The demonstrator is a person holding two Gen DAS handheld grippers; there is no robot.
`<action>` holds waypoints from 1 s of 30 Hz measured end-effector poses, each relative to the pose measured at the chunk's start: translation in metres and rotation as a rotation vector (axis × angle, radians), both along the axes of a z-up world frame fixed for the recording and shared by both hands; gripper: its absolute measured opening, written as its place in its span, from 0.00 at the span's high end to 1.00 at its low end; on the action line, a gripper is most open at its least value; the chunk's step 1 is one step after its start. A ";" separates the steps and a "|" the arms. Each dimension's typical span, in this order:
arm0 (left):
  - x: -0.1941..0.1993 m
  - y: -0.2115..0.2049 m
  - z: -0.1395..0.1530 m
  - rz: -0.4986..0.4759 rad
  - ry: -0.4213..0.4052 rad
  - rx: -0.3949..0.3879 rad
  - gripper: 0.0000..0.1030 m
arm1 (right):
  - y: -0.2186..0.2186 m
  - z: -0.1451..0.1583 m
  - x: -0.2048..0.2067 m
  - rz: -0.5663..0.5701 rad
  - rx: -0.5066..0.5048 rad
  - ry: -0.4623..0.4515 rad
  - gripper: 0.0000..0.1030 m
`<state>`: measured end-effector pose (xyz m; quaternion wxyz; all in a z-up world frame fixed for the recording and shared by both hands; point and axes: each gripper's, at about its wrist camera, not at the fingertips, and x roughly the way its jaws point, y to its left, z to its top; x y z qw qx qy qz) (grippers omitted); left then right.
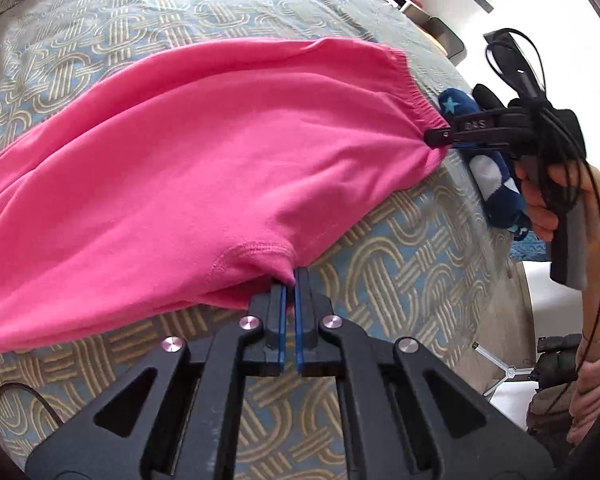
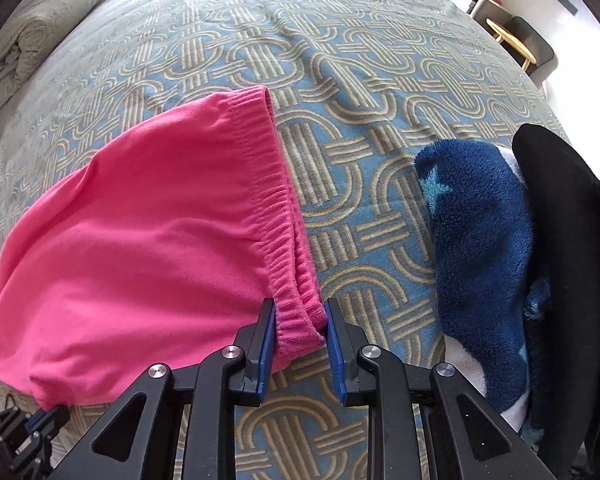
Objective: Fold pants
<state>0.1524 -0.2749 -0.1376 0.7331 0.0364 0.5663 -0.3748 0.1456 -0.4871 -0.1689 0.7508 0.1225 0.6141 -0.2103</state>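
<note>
The pink pants (image 1: pixel 204 152) lie stretched across the patterned bedspread (image 1: pixel 400 280). My left gripper (image 1: pixel 290 280) is shut on the crotch seam of the pants at their near edge. My right gripper (image 1: pixel 440 136), seen from the side, grips the near corner of the elastic waistband. In the right wrist view the right gripper (image 2: pixel 300 320) has the bunched waistband (image 2: pixel 284 216) between its blue pads, which press it from both sides. The pants (image 2: pixel 140 240) spread away to the left, and the left gripper (image 2: pixel 40 424) holds their lower left edge.
A folded dark blue fleece item with stars (image 2: pixel 480 240) and a black garment (image 2: pixel 560 240) lie on the bed right of the waistband. A pillow (image 2: pixel 40 28) sits at the far left. A wooden stool (image 2: pixel 512 44) and shelves stand beyond the bed.
</note>
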 end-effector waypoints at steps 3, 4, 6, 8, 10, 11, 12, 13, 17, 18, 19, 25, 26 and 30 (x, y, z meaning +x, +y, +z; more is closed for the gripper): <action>-0.022 -0.001 0.006 -0.042 -0.068 0.021 0.96 | 0.001 0.002 -0.003 0.001 -0.019 0.010 0.78; -0.025 -0.002 0.003 -0.048 -0.077 0.027 0.96 | -0.001 0.002 -0.004 -0.009 -0.012 0.016 0.78; -0.023 0.002 -0.005 -0.035 -0.054 0.031 0.96 | -0.004 0.002 -0.005 -0.026 0.011 0.017 0.77; -0.022 0.016 -0.007 -0.025 -0.007 0.011 0.95 | -0.009 0.002 -0.005 -0.053 0.017 0.018 0.73; -0.025 0.039 0.000 -0.005 -0.013 -0.004 0.88 | -0.010 0.005 -0.008 -0.083 -0.009 0.036 0.61; -0.027 0.050 0.006 0.001 -0.034 -0.004 0.77 | -0.010 0.009 -0.008 -0.096 -0.032 0.040 0.56; -0.029 0.068 0.012 0.024 -0.071 0.004 0.62 | -0.006 0.015 -0.011 -0.104 -0.051 0.034 0.56; -0.027 0.089 0.017 0.065 -0.101 0.015 0.57 | -0.001 0.023 -0.012 -0.111 -0.078 0.025 0.56; 0.001 0.198 0.034 0.346 -0.108 0.022 0.53 | 0.044 0.065 -0.008 -0.114 -0.328 -0.028 0.53; 0.010 0.233 0.038 0.452 -0.104 0.019 0.53 | 0.062 0.076 -0.005 -0.087 -0.378 -0.058 0.53; 0.017 0.272 0.044 0.569 -0.109 0.010 0.53 | 0.082 0.085 -0.001 -0.051 -0.395 -0.091 0.53; 0.007 0.484 0.110 1.163 -0.316 0.037 0.51 | 0.216 0.092 0.030 0.327 -0.003 -0.206 0.53; 0.005 0.505 0.112 1.196 -0.314 0.066 0.51 | 0.243 0.085 0.036 0.392 0.061 -0.201 0.53; 0.006 0.560 0.091 1.235 -0.210 0.023 0.51 | 0.364 0.064 0.055 0.610 0.170 -0.193 0.53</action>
